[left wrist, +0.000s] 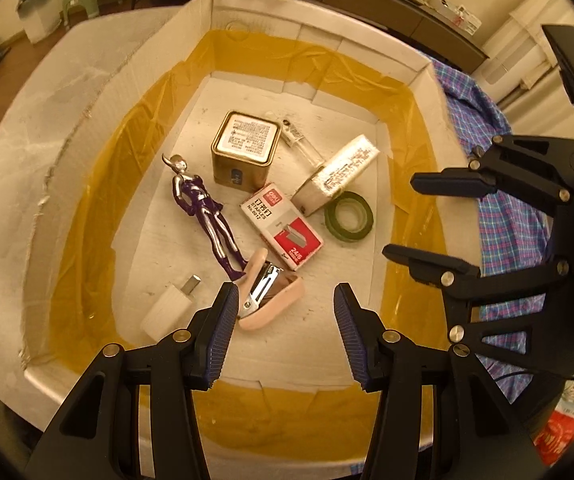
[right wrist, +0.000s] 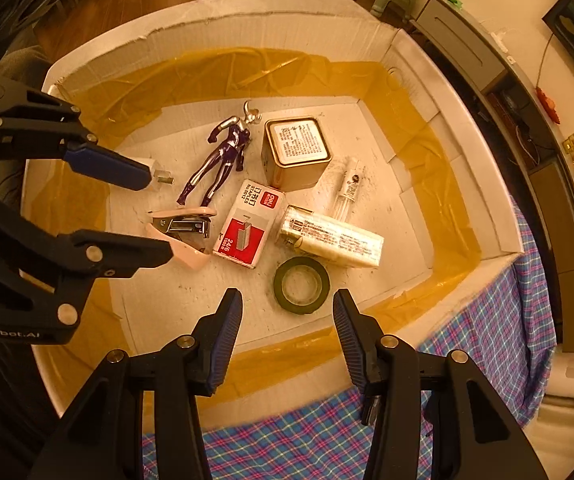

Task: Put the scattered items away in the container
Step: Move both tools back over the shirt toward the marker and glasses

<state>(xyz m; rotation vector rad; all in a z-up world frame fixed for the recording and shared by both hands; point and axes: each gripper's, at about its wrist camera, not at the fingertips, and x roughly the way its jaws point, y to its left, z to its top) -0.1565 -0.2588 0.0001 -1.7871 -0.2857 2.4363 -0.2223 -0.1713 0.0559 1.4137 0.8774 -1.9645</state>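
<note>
While both tools point steeply down over the white cardboard box [left wrist: 407, 60], the left gripper [left wrist: 283, 332] and the right gripper [right wrist: 287, 332] stand with jaws apart, holding nothing. On the box floor nearest lie a white plug [left wrist: 169, 312], a pink stapler [left wrist: 271, 300] and a tape roll [right wrist: 301, 286]. Further in lie the staples box [left wrist: 281, 226], a purple figurine [left wrist: 203, 208] and a white carton [right wrist: 333, 240]. Farthest stands a gold tin [left wrist: 245, 150], a clear tube [right wrist: 347, 186] just beside it.

Matt white cardboard box [left wrist: 87, 128] lined with glossy yellow tape [left wrist: 287, 56], shiny metal tin [left wrist: 243, 152], glossy plastic figure [left wrist: 203, 216], printed paper staple box [left wrist: 283, 226], checked woven cloth [right wrist: 487, 340], ribbed matt claw pads [left wrist: 223, 332]
</note>
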